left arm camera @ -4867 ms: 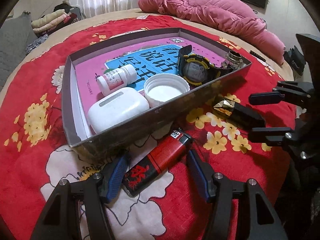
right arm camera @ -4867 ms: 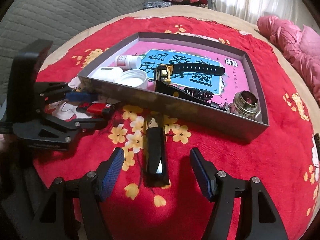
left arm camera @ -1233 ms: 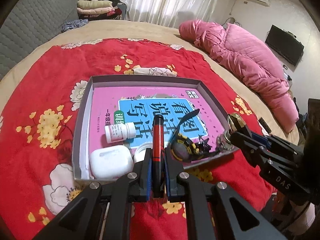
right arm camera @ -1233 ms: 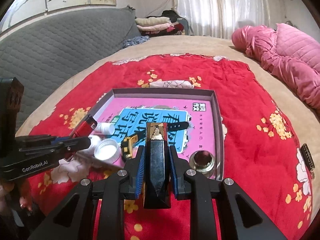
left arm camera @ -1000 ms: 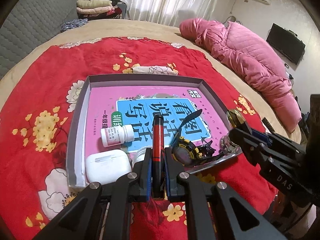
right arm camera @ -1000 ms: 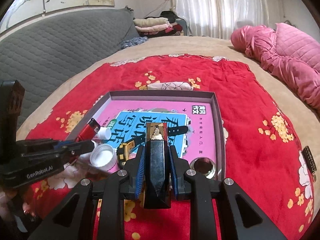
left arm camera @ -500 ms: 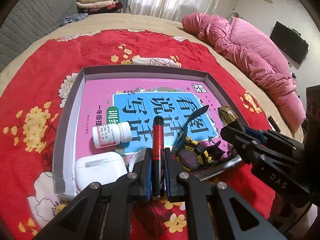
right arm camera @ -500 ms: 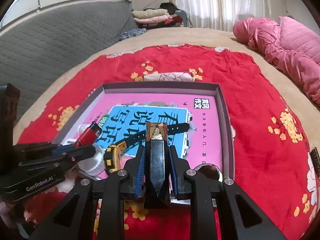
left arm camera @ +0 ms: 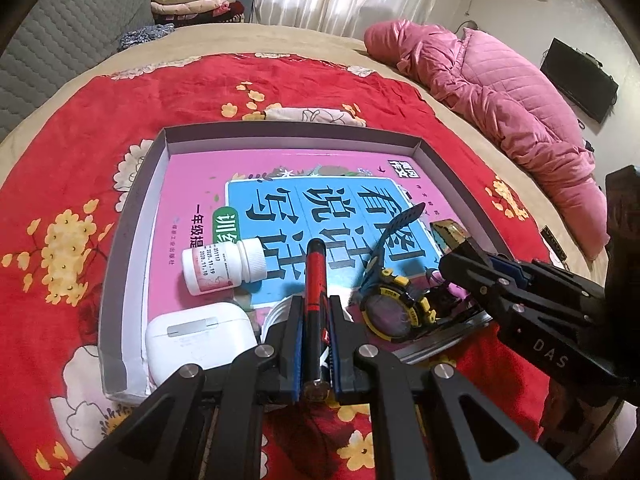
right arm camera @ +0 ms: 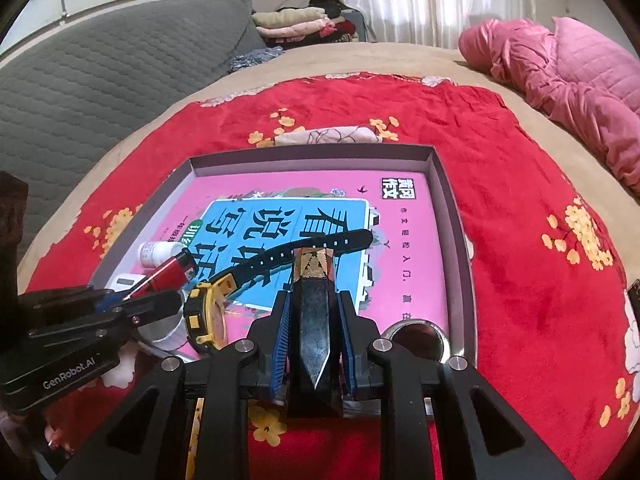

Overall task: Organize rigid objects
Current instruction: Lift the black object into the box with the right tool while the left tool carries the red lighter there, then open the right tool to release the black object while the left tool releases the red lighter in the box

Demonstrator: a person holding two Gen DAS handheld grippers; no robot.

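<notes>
Since the earlier frames: both your grippers have left the red blanket, each lifted its object, and carried it over the near wall of the box; in the last moments both have sunk toward the box floor.
Left gripper (left arm camera: pixel 315 350): your fingers pinch the red lighter (left arm camera: pixel 316 280) along its length, pads tight on both sides, its far end jutting beyond the fingertips.
Just below the left fingertips: the white cap (left arm camera: pixel 276 312) is mostly hidden, so the lighter hangs over it, not over free floor.
To the left of those fingers: the white earbud case (left arm camera: pixel 196 336), then the pill bottle (left arm camera: pixel 222 266) lying on its side a little farther out.
To their right: the yellow-and-black watch (left arm camera: pixel 390 308), strap running away from you.
Right gripper (right arm camera: pixel 314 344): your fingers clamp the black faceted case (right arm camera: pixel 314 320), its gold tip ahead of the fingertips and above the watch strap (right arm camera: pixel 304 252).
Right of those fingers: the metal ring (right arm camera: pixel 416 334), close to the near corner.
Beyond both: open pink book cover (right arm camera: pixel 404 248) on the box floor, then the far wall of the box (left arm camera: pixel 292 136).
Meaning for the task: both loose objects are above the box, neither set down yet; I judge release is the next step, and free floor beyond the fingertips looks safer than the crowded near edge.
</notes>
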